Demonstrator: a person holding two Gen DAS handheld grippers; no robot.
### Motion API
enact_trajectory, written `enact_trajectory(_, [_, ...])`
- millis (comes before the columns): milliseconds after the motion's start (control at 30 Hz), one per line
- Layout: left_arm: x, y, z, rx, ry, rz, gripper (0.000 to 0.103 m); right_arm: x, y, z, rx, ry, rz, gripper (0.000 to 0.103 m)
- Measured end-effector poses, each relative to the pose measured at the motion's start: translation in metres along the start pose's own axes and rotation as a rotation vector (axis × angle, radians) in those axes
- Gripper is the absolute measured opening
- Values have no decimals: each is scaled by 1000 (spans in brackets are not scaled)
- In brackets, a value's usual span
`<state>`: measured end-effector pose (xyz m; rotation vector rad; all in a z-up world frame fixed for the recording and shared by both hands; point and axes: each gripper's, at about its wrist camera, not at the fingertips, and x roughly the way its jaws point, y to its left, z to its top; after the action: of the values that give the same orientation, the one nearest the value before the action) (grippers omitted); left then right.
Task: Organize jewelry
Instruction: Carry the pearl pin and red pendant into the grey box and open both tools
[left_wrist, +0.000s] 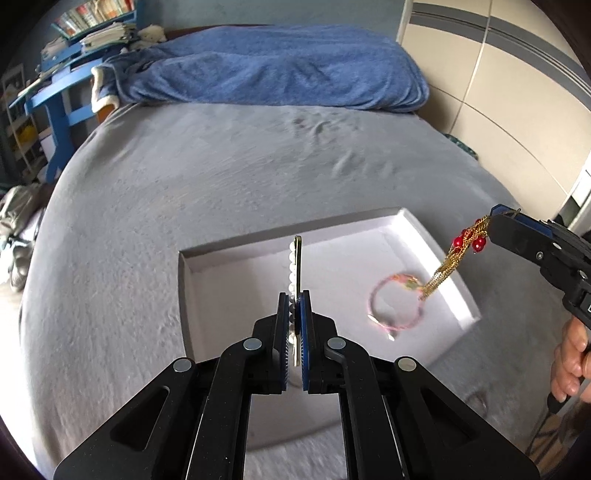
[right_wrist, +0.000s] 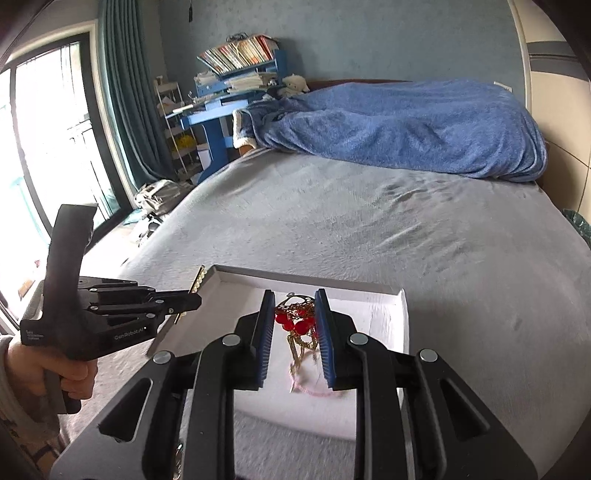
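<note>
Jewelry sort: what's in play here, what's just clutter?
In play:
shallow white tray
pearl-trimmed gold hair clip, left gripper
gold chain with red beads, right gripper
pink bracelet in tray

Clutter:
blue fleece blanket
blue desk

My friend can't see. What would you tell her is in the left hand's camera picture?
The left gripper holds a pearl hair clip over a white tray on a grey bed. A pink bracelet lies in the tray. On the right, the other gripper dangles a gold chain with red beads.

Daylight floods from the window (right_wrist: 48, 140) (blown out); fisheye bends edges, bed (right_wrist: 369, 229) nearest it slightly motion-blurred.
</note>
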<state>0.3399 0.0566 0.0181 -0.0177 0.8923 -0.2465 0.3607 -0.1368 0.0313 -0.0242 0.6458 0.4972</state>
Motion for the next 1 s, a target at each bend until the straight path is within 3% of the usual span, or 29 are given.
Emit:
enact_trajectory(267, [48, 20, 6, -22, 79, 28, 6, 56, -7, 13, 2, 49, -12, 22])
enact_trajectory(500, [81, 20, 1, -10, 145, 47, 6, 105, -17, 3, 8, 135, -42, 22])
enact_trajectory(733, [97, 18, -2, -14, 183, 42, 7, 128, -27, -10, 6, 198, -85, 22])
enact_trajectory(867, [96, 18, -2, -29, 184, 44, 18, 132, -34, -14, 10, 221, -103, 22])
enact_trajectory(1000, [86, 17, -2, -42, 161, 48, 42, 133, -39, -17, 10, 236, -122, 23])
